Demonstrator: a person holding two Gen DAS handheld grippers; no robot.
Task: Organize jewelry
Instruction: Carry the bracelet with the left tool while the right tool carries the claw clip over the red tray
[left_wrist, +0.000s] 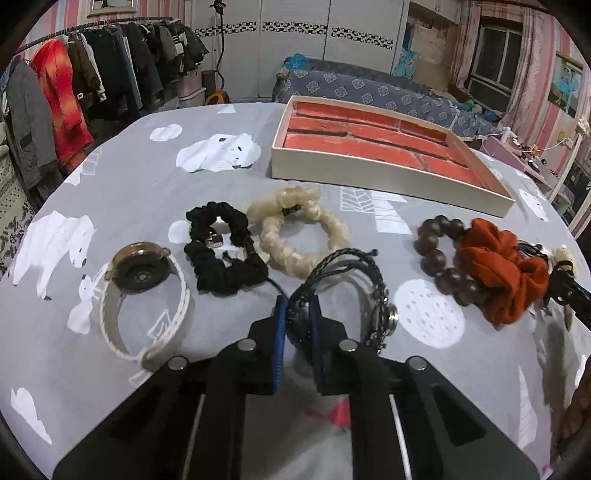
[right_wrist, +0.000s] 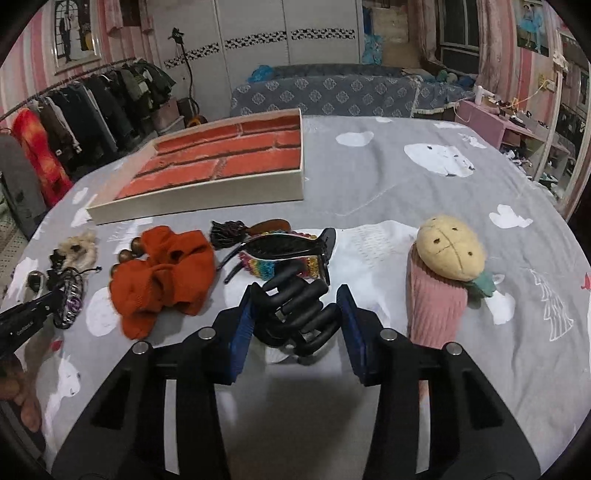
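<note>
In the left wrist view my left gripper (left_wrist: 297, 306) is shut on a black braided cord bracelet (left_wrist: 347, 266) with a metal charm, pinching its near cords. In the right wrist view my right gripper (right_wrist: 296, 293) brackets a black hair claw (right_wrist: 295, 317) lying on the grey bedcover, and both blue pads stand against its sides. The cream tray (left_wrist: 388, 173) with a brick-red lining lies beyond the row of jewelry and shows nothing inside; the right wrist view has the tray (right_wrist: 199, 201) at the far left.
A white-strap watch (left_wrist: 142, 273), black scrunchie (left_wrist: 221, 251), cream scrunchie (left_wrist: 303, 236), wooden bead bracelet (left_wrist: 436, 258) and orange scrunchie (left_wrist: 498, 266) lie in a row. A long black clip (right_wrist: 288, 245) rests on a rainbow band (right_wrist: 264, 269). A pink knitted plush (right_wrist: 439, 288) stands to the right.
</note>
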